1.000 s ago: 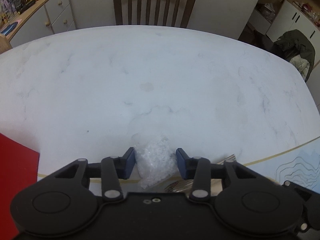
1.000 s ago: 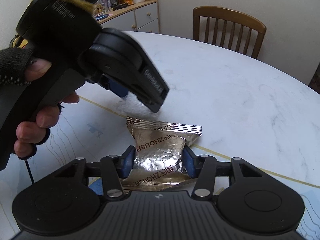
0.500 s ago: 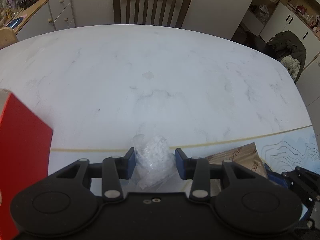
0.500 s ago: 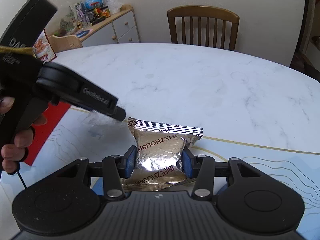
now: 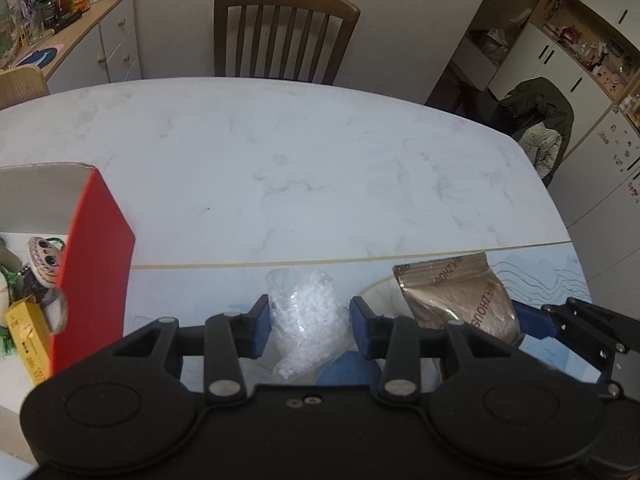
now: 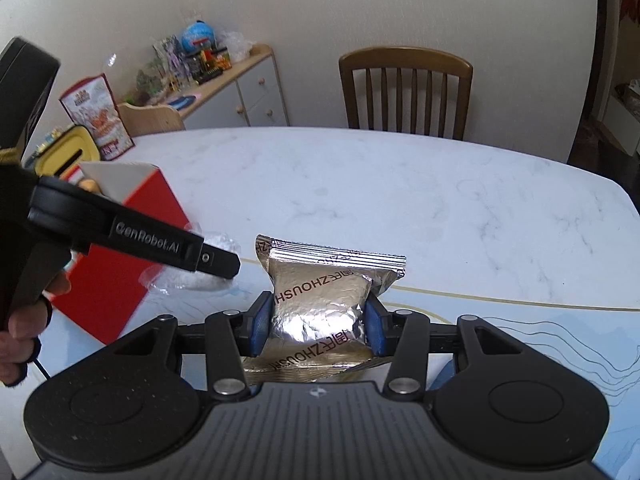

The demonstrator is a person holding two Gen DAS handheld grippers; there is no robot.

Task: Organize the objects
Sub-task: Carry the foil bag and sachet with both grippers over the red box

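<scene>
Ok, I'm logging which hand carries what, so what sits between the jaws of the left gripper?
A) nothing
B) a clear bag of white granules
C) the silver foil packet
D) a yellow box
B: in the left wrist view the left gripper has its blue pads pressed on the clear bag of white granules, while the silver foil packet is clamped in the right gripper.

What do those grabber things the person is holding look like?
Both are black plastic. The right gripper has blue pads on its fingertips, silver screws and a ribbed top. The left gripper has blue pads too. From the side, its arm reads "GenRobot.AI" in grey letters. The left hand wears a black fingerless glove.
</scene>
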